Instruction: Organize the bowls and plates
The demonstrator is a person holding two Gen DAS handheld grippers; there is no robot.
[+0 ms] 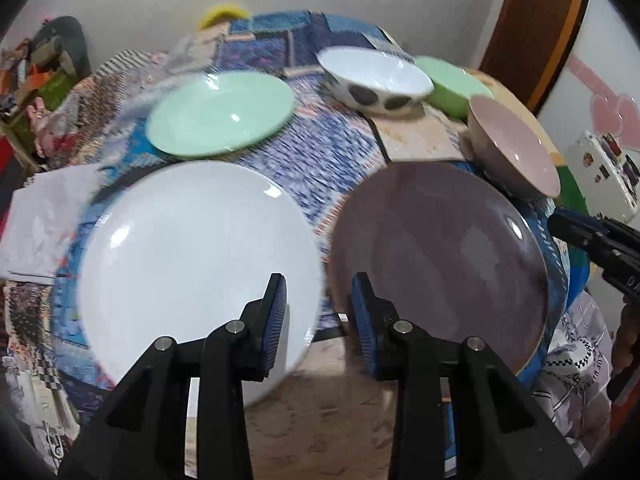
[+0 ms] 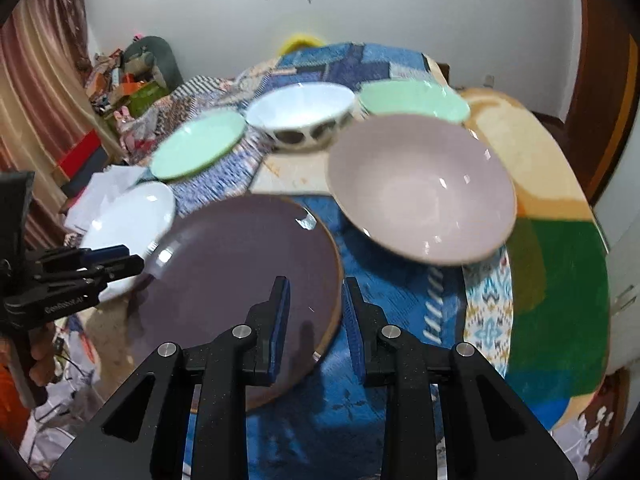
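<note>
Even, fairly bright indoor light; small white glare spots on glossy purple round plate (image 2: 240, 272) and white round plate (image 1: 192, 256). Motion blur across patterned tabletop cloth (image 1: 320, 168). Strong fisheye curvature, dark vignetted corners.

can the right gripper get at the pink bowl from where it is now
Probably yes. The right gripper is open and holds nothing, and the pink bowl sits just ahead to its right, with only patterned cloth between. The purple plate lies off to the left.
</note>
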